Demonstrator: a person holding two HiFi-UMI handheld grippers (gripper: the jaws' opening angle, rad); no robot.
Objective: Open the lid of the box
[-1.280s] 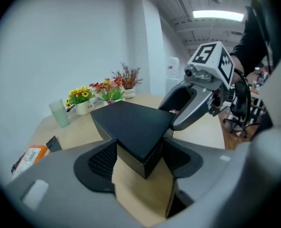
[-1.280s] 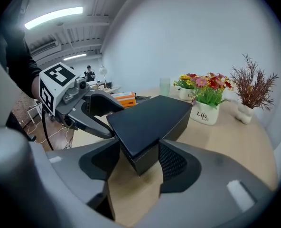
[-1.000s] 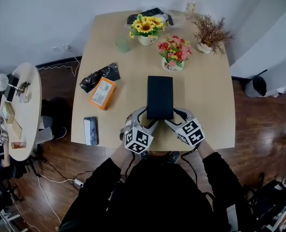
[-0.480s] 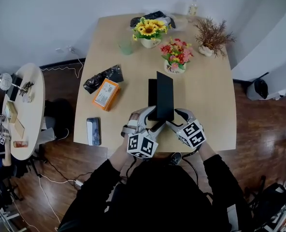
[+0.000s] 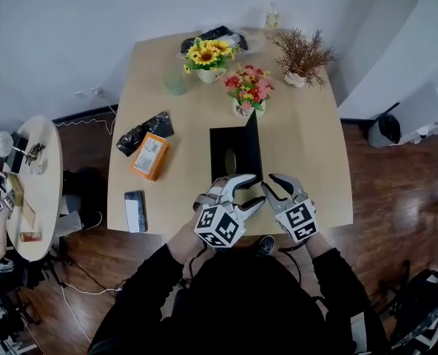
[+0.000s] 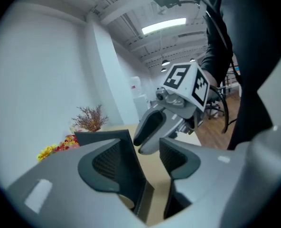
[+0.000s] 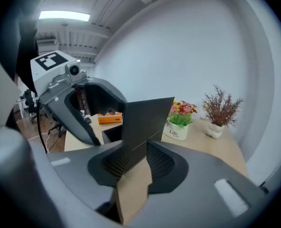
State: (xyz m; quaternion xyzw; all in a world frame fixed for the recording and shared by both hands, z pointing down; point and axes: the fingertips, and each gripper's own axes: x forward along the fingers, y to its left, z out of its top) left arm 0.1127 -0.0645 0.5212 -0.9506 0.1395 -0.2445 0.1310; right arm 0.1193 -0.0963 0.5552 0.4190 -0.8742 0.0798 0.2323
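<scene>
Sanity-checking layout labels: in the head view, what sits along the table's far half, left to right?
green cup → sunflower pot → red flower pot → dried plant pot

Tan table [image 5: 308,146], one black box [image 5: 223,143] standing open near its centre. Left of the box: orange packet [image 5: 148,156], black bag [image 5: 145,130], dark phone [image 5: 135,211]. Beyond the box: sunflower pot [image 5: 208,58], pink-flower pot [image 5: 246,95], dried-twig pot [image 5: 299,58], green cup [image 5: 174,82], bottle [image 5: 271,15].
</scene>
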